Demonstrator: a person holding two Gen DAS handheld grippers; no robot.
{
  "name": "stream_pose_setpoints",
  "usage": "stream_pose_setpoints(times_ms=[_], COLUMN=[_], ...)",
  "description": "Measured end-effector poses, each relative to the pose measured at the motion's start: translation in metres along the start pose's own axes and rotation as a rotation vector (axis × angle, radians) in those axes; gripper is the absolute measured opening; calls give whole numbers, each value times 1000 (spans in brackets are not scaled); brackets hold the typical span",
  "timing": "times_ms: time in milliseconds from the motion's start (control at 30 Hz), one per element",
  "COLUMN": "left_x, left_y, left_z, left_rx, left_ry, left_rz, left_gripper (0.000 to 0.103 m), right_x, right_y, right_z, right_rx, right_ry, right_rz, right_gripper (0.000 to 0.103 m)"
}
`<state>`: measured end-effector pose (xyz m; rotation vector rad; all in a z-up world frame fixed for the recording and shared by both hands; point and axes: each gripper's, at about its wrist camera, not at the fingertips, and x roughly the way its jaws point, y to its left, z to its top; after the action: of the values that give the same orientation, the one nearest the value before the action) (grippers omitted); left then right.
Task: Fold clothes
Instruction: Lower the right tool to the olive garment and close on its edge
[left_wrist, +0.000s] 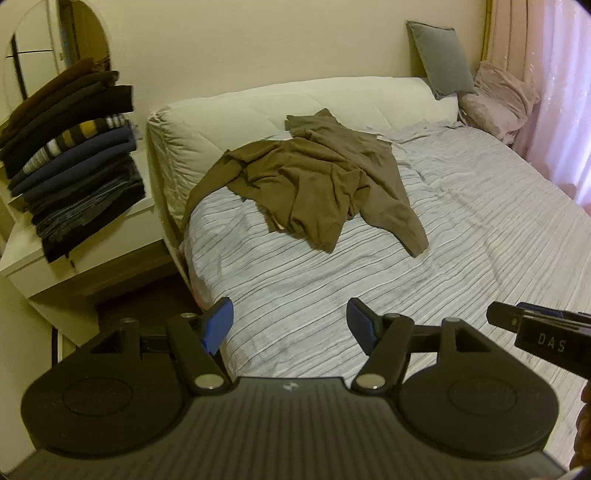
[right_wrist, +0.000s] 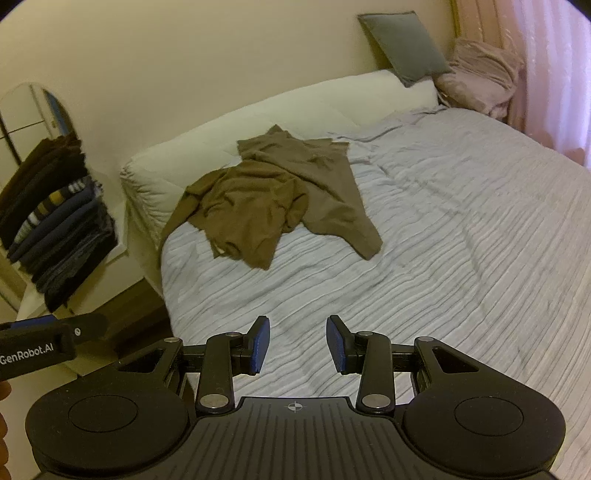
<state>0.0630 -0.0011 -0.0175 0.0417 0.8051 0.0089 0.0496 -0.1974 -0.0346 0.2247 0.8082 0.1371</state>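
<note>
A crumpled olive-brown long-sleeved top (left_wrist: 314, 181) lies unfolded on the striped grey bedsheet (left_wrist: 461, 229), partly draped over the white duvet roll at the far side. It also shows in the right wrist view (right_wrist: 273, 195). My left gripper (left_wrist: 290, 325) is open and empty, held above the near part of the bed, well short of the top. My right gripper (right_wrist: 297, 341) is open and empty too, beside the left one; its body shows at the right edge of the left wrist view (left_wrist: 539, 332).
A tall stack of folded dark clothes (left_wrist: 74, 158) sits on a white side table (left_wrist: 92, 240) left of the bed. A rolled white duvet (left_wrist: 258, 107), a grey cushion (left_wrist: 439, 55) and a pink blanket (left_wrist: 498, 99) lie along the wall. A pink curtain (left_wrist: 565, 92) hangs at right.
</note>
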Motion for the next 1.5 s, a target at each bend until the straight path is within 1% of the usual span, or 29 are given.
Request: stream_pose_setpoints(times_ms=[200, 400, 500, 733, 833, 1033, 1167, 1333, 1500], left_x=[43, 88, 113, 168, 191, 236, 271, 319, 368], left_y=[-5, 4, 13, 21, 19, 9, -2, -19, -34], left_z=[26, 48, 62, 103, 122, 162, 186, 213, 236], left_rx=[48, 75, 84, 147, 178, 227, 260, 303, 334], left_ry=[35, 79, 87, 100, 102, 102, 111, 126, 143], left_rz=[-58, -101, -115, -169, -201, -285, -335, -370, -386], left_gripper=[64, 64, 64, 64, 64, 64, 64, 64, 64], right_x=[29, 73, 96, 149, 173, 211, 236, 274, 319], right_y=[-2, -1, 4, 5, 2, -19, -41, -82, -124], right_z=[14, 30, 38, 61, 73, 100, 116, 127, 124], right_rx=[47, 102, 127, 210, 273, 437, 563, 809, 1058], right_ry=[25, 86, 113, 152, 170, 161, 135, 101, 75], right_rz=[-44, -74, -85, -119, -122, -96, -76, -44, -11], right_gripper=[38, 38, 38, 38, 38, 38, 38, 38, 38])
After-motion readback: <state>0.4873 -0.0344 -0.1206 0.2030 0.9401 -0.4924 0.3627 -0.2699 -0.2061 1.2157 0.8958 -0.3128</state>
